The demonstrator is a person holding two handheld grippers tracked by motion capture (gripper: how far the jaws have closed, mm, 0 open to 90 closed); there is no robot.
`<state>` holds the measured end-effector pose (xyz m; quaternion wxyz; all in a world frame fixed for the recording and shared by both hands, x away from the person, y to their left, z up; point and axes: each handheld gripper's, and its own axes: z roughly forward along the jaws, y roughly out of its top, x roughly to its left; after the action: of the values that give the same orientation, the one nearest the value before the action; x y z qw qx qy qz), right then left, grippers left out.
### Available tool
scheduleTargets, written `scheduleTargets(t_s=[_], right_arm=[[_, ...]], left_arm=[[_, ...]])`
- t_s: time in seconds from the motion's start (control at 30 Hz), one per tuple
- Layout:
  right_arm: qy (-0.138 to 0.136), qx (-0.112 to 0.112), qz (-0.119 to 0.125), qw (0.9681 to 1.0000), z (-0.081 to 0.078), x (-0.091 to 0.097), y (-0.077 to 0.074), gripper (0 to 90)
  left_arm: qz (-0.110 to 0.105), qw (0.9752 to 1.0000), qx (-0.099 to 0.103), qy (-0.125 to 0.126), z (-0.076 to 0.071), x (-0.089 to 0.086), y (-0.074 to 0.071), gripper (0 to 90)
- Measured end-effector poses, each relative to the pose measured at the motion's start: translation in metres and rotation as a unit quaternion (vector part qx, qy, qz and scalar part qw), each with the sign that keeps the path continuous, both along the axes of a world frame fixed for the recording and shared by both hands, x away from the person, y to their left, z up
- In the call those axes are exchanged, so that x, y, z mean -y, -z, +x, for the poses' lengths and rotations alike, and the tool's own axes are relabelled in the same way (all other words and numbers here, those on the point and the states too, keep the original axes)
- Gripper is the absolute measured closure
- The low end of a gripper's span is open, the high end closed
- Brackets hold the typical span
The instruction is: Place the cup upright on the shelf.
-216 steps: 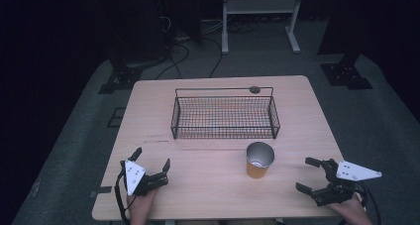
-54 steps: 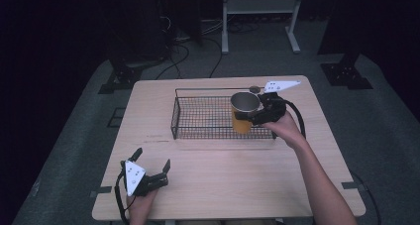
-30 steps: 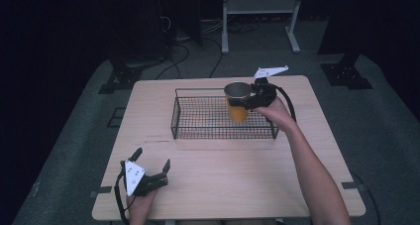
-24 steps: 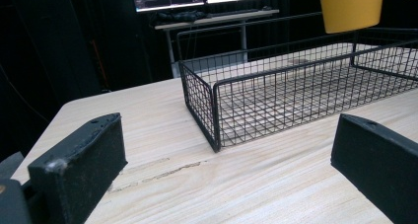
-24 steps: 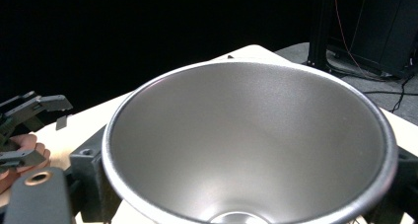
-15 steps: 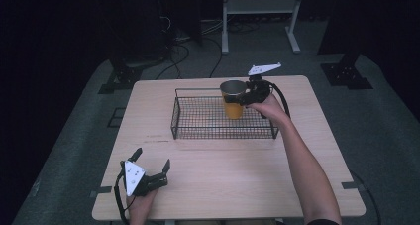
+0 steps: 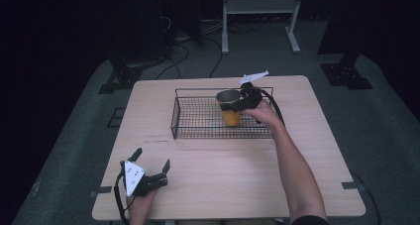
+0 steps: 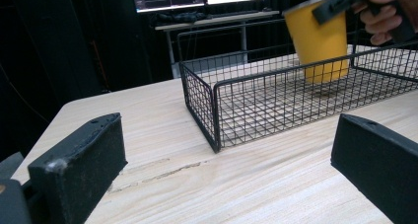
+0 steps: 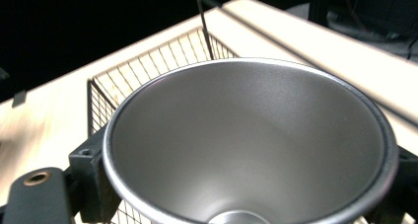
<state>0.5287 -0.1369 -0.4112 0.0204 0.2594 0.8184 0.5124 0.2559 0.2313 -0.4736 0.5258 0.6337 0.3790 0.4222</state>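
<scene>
One cup (image 7: 230, 107), one wire basket (image 7: 198, 117) and two grippers are on or over the wooden surface (image 7: 307, 150). The cup is yellow outside and bare metal inside, and it stands upright within the basket, toward the basket's 2 o'clock corner; whether its base touches the mesh floor cannot be told. The right gripper (image 7: 244, 98) is closed on the cup just under the rim, one jaw on each side, with the person's right hand (image 7: 261, 112) behind it at about 4 o'clock from the cup. In the right gripper view the cup's (image 9: 246, 145) open mouth sits between the two black jaws, with the basket's (image 9: 148, 71) mesh beyond it at 11 o'clock.

The left gripper (image 7: 148, 178) rests at the surface's 7 o'clock corner, well apart from the basket, with its jaws spread wide and nothing between them. The left gripper view looks across the bare surface (image 8: 148, 135) to the basket (image 8: 276, 100) at 1 o'clock, with the cup (image 8: 318, 41) inside it and the right gripper (image 8: 340, 2) clamped at its rim.
</scene>
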Motion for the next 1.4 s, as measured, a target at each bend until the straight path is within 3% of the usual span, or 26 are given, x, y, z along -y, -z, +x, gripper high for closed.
scheduleTargets(t_s=[0.17,0.23,0.63,0.9,1.03,1.4], right_arm=[[0.002,0.014,-0.023,0.9996,0.002,-0.004,0.01,9.7],[0.004,0.017,-0.015,0.9997,0.003,-0.004,0.01,9.7],[0.002,0.025,-0.035,0.9991,0.0,-0.002,0.006,5.7],[0.009,0.038,-0.026,0.9989,-0.004,-0.004,0.004,0.0],[0.009,0.046,-0.032,0.9984,-0.006,-0.004,0.003,0.0],[0.014,0.058,-0.013,0.9981,-0.011,0.001,-0.005,0.0]], left_arm=[[0.0,1.0,0.0,0.0,0.0,0.0,0.0,0.0],[0.0,1.0,0.0,0.0,0.0,0.0,0.0,0.0],[0.002,1.0,0.0,-0.001,0.0,0.0,0.0,0.0],[0.001,1.0,0.0,0.0,0.0,0.0,0.0,0.0],[0.001,1.0,0.0,0.0,0.0,0.0,0.0,0.0],[0.002,1.0,0.0,-0.001,0.0,0.001,0.0,0.0]])
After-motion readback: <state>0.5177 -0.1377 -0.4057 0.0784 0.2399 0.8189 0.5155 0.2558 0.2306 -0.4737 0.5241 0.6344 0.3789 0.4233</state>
